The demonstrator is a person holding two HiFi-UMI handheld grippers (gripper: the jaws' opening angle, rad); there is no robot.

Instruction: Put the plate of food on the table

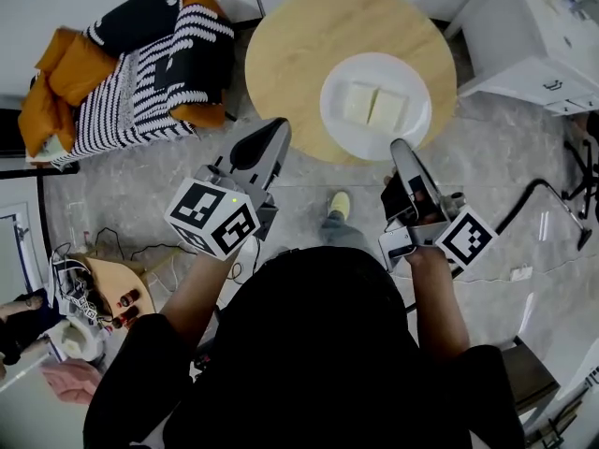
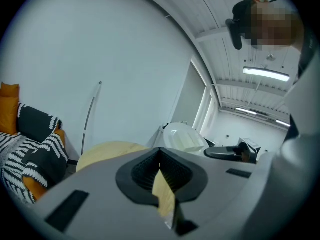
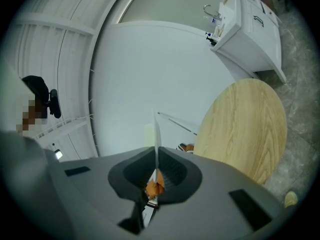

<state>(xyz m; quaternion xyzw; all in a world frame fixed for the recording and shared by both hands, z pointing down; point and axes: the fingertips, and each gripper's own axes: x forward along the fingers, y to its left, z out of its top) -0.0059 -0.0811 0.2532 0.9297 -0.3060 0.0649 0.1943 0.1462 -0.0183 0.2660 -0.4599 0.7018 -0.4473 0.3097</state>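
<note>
Plate of food [image 1: 342,137], white and round, two pale slabs [image 1: 374,106] side by side on it, clamped at its near rim between the jaws of the right claw [image 1: 401,146] and reaching out ahead of that claw's tips. Shown edge-on in the right gripper view as a thin white line running straight out from the pinched jaws, one pale slab just to one side of it. Held clear of the round wooden table [image 1: 290,45], with the table top ahead of the right claw and below it; in the head view, over the table's near right part. Left claw [image 1: 279,127] alongside the right claw but well apart from it, jaws met at the tips with nothing between them, tips at the table's near edge in the head view. In the left gripper view, plate ahead of the left claw and off to its right, the right claw's dark jaw at the rim. Orange armchair [image 1: 140,73] with a black-and-white striped blanket off to the left of the left claw. White cabinet [image 1: 524,36] beyond the right claw and to its right. Yellowish shoe [image 1: 340,204] on the floor between the two claws.
</note>
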